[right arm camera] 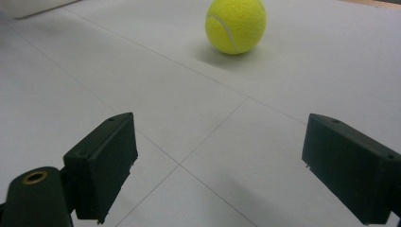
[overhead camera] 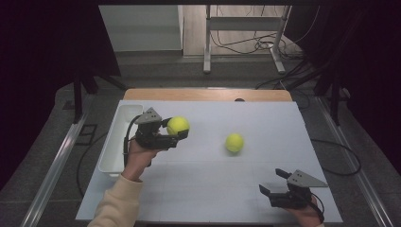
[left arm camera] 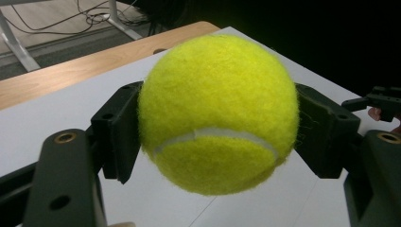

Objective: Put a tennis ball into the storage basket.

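1. table [overhead camera: 198,189]: white top, carries everything.
2. white bin [overhead camera: 116,142]: along the left edge, nothing visible inside.
3. left gripper [overhead camera: 177,134]: lifted beside the bin, jaws clamped on held tennis ball [overhead camera: 178,125]; judged mid-carry, drop not yet done.
4. right gripper [overhead camera: 276,182]: near the front right corner, jaws spread, nothing between them.
5. second tennis ball [overhead camera: 234,142]: loose mid-table, likely left to fetch.
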Demonstrator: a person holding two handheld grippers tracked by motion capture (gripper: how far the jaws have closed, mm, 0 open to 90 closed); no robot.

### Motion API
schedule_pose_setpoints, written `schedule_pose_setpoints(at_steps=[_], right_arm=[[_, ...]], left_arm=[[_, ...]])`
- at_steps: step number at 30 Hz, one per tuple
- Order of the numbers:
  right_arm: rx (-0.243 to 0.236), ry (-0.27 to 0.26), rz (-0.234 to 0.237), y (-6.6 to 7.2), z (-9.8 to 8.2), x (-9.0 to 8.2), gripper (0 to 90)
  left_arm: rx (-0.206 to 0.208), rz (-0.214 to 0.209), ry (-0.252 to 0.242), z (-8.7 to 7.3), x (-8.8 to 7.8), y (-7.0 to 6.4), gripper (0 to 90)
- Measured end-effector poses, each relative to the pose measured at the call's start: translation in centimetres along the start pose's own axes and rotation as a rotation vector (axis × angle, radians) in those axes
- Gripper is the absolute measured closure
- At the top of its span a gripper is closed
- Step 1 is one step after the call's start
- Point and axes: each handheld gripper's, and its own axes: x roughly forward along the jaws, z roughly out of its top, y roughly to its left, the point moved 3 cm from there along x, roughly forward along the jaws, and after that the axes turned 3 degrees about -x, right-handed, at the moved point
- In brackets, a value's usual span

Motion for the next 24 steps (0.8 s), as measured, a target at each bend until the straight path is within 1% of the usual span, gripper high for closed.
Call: schedule_pose_setpoints(at_steps=[7, 12, 17, 18, 22, 23, 24], right_arm=[[0.000, 0.001, 0.000, 0.0, 0.0, 0.0, 11.2], [0.001, -0.003, 0.001, 0.0, 0.0, 0.0, 11.2], [0.001, -0.002, 0.001, 0.0, 0.0, 0.0, 11.2], [0.001, -0.002, 0.001, 0.0, 0.0, 0.0, 11.2], [0.001, -0.003, 0.000, 0.0, 0.0, 0.0, 11.2], [0.001, -0.003, 0.000, 0.0, 0.0, 0.0, 11.2], [0.001, -0.002, 0.000, 0.0, 0.0, 0.0, 11.2]], left_arm=[[-0.011, 0.009, -0.012, 0.1, -0.6, 0.7, 26.5], [-0.013, 0.043, -0.028, 0.2, -1.3, 1.3, 26.5], [-0.034, 0.062, -0.049, 0.3, -2.3, 2.2, 26.5], [-0.034, 0.062, -0.049, 0.3, -2.3, 2.2, 26.5], [-0.047, 0.084, -0.065, 0.4, -3.1, 2.9, 26.5], [-0.047, 0.084, -0.065, 0.4, -3.1, 2.9, 26.5], [-0.055, 0.091, -0.074, 0.4, -3.4, 3.2, 26.5]])
